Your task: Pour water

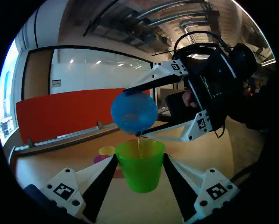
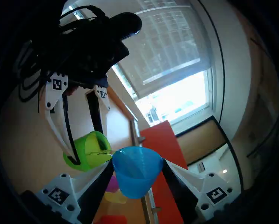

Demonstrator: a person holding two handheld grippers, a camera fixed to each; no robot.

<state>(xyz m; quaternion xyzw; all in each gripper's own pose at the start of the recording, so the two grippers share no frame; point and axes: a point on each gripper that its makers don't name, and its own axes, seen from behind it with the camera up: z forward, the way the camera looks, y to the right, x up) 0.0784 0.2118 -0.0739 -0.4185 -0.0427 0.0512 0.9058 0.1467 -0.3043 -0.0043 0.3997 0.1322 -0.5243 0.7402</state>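
Office, wooden worktop [image 1: 199, 149]; left tongs [image 1: 140, 159] clamp green cup [image 1: 140, 175]; right tongs [image 2: 137, 168] clamp tipped blue cup [image 2: 135, 181], thin stream [image 1: 140, 143] falling. Centre lip over green rim; tilt slowly.

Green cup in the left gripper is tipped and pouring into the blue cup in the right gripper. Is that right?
No, the pour goes the other way. The left gripper view shows the blue cup, in the right gripper, tipped and streaming into the green cup in the left gripper.
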